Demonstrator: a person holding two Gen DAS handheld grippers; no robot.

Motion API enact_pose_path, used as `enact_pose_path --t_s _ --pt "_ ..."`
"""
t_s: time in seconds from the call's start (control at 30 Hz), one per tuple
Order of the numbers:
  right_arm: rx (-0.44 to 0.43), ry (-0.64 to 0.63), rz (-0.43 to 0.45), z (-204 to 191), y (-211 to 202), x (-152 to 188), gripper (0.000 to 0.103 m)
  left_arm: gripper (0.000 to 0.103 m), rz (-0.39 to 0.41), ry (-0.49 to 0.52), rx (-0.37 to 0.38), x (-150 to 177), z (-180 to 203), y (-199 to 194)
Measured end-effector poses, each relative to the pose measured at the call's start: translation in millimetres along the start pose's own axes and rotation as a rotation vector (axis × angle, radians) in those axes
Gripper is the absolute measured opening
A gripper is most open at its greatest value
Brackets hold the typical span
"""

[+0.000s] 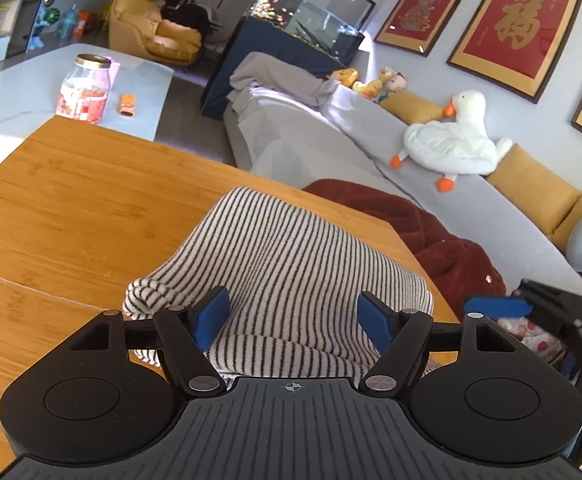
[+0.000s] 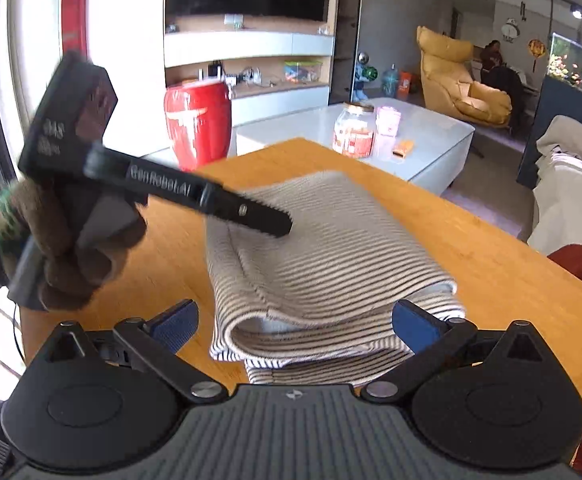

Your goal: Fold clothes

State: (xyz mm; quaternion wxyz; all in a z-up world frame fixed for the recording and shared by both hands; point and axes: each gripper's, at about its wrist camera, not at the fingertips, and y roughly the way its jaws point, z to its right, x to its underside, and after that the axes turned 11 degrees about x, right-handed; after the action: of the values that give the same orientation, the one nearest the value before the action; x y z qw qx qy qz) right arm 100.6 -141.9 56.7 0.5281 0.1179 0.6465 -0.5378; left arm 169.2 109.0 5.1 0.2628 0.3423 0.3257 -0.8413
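A black-and-white striped garment (image 1: 283, 248) lies folded in layers on the wooden table (image 1: 71, 200). My left gripper (image 1: 293, 320) hangs over its near part, blue pads apart and not pressing the cloth, so it is open. In the right wrist view a gloved hand (image 2: 63, 248) holds that gripper, and its fingers (image 2: 259, 218) reach over the garment (image 2: 331, 248) from the left. My right gripper (image 2: 297, 326) is wide open at the garment's folded near edge, with the fold between its pads and ungripped. One pad (image 1: 495, 306) of it shows at the left wrist view's right edge.
A glass jar (image 1: 85, 88) and a small orange item (image 1: 127, 104) stand on the grey coffee table (image 1: 19, 92) beyond. A dark red blanket (image 1: 431, 232) lies past the table's right edge on the grey sofa, near a plush goose (image 1: 451, 144). A red drum (image 2: 197, 124) stands behind.
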Motion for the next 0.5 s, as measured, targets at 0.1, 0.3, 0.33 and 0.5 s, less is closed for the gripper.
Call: enact_pose_path --t_s 0.1,0.3,0.33,0.5 --pt "0.011 0.099 0.083 28.7 -17.4 -14.3 0.103 0.078 0.008 -0.001 0.004 0.7 0.3 0.6" --pt "0.117 0.215 0.059 55.1 42.5 -27.2 0.103 0.079 0.013 -0.003 -0.021 0.7 4.6 -1.6" --pt "0.140 0.178 0.005 49.3 60.8 -21.0 0.103 0.078 0.017 -0.013 -0.037 0.1 6.5 -5.4" --pt "0.204 0.190 -0.050 39.1 86.8 8.8 0.103 0.090 0.035 -0.077 -0.081 2.9 26.7 -35.6"
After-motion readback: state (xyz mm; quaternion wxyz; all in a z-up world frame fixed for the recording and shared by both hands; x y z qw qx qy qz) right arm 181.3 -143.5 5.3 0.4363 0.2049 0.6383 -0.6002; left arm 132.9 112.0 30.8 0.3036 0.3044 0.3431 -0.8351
